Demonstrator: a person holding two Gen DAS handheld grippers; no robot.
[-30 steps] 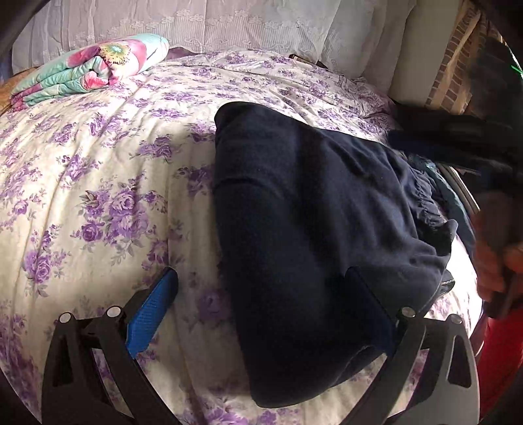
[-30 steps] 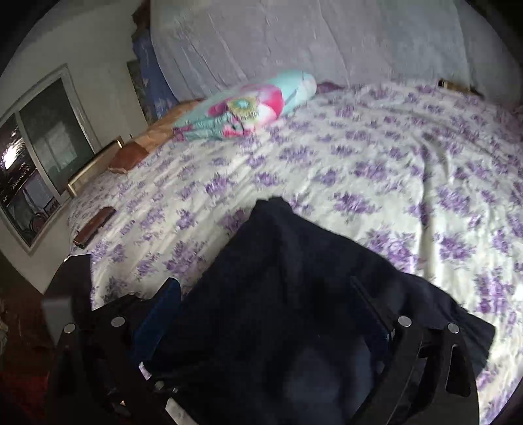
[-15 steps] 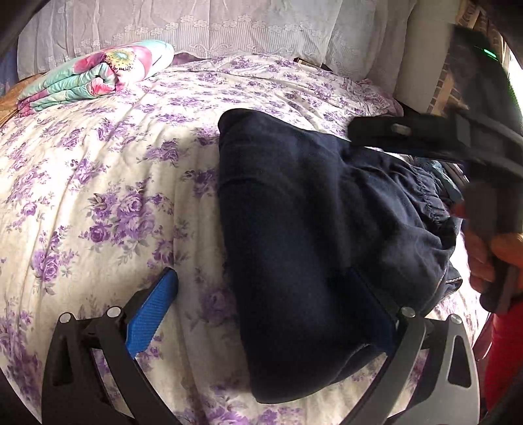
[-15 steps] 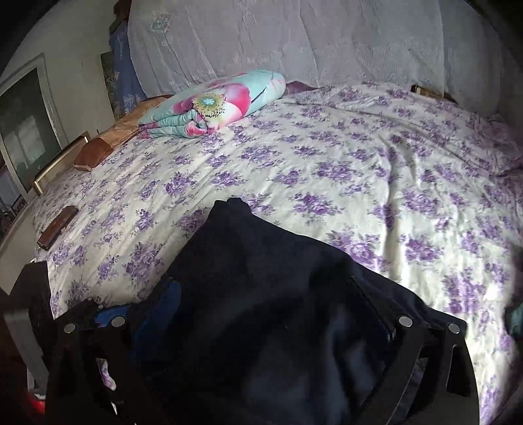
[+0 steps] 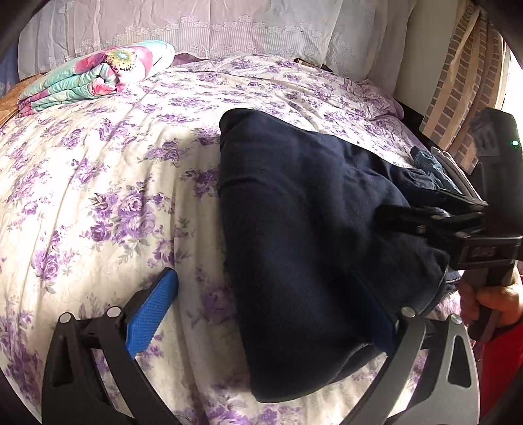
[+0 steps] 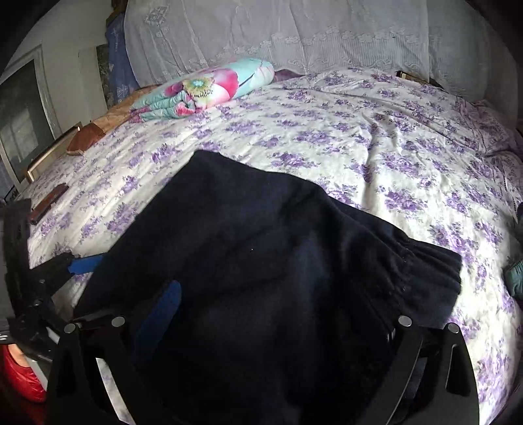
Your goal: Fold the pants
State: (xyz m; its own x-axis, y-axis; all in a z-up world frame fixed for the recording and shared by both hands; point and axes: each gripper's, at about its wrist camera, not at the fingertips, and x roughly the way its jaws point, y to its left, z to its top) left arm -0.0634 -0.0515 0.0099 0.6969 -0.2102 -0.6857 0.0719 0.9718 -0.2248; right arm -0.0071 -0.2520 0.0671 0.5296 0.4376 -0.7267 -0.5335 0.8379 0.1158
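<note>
Dark navy pants [image 5: 304,235] lie folded in a thick bundle on the flowered bedsheet [image 5: 98,196]. My left gripper [image 5: 261,314] is open, its blue left pad [image 5: 152,315] on the sheet and its right finger against the near end of the bundle. The right gripper [image 5: 434,212] shows in the left wrist view, lying over the waistband side. In the right wrist view the pants [image 6: 261,268] fill the space between the fingers of my right gripper [image 6: 278,310], which is open; the elastic waistband [image 6: 434,271] is at the right.
A folded floral quilt [image 5: 98,75] lies at the head of the bed by white lace pillows [image 5: 228,26]. A teal garment [image 5: 431,166] lies beyond the pants near the bed's right edge. A brick-patterned wall [image 5: 457,98] stands at the right.
The right gripper has come down from above the bed onto the waistband side of the pants. The left gripper and the bundle have barely moved.
</note>
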